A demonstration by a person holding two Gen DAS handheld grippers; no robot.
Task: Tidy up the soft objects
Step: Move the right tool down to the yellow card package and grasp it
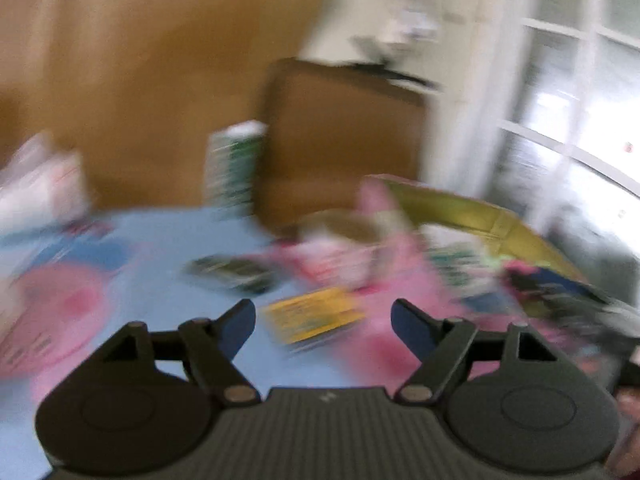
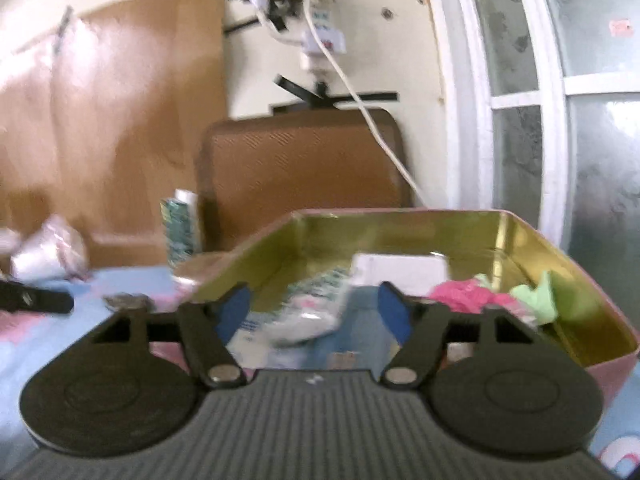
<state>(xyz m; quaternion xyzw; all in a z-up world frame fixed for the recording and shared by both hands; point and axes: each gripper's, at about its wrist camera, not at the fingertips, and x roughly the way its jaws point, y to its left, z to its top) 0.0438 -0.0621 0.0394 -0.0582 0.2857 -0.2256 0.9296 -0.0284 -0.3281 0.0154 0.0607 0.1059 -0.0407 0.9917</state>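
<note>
In the right wrist view my right gripper (image 2: pixel 314 312) stands open over the near edge of a pink tin box (image 2: pixel 400 232) with a gold inside. A blurred white and green soft packet (image 2: pixel 308 320) lies between the fingers, and neither pad touches it. A pink cloth (image 2: pixel 468 296), a light green cloth (image 2: pixel 536 300) and a white card (image 2: pixel 400 268) lie in the tin. The left wrist view is badly blurred. There my left gripper (image 1: pixel 324 320) is open above the blue sheet (image 1: pixel 180 240), empty, with a yellow packet (image 1: pixel 316 316) just beyond its tips. Pink soft things (image 1: pixel 380 280) and a dark green packet (image 1: pixel 232 272) lie farther off.
A brown padded case (image 2: pixel 304 168) leans on the wall behind the tin, beside a green and white carton (image 2: pixel 180 228). A white plastic bag (image 2: pixel 48 256) sits at the left. A black object (image 2: pixel 36 300) lies on the sheet. A window (image 2: pixel 560 120) is at the right.
</note>
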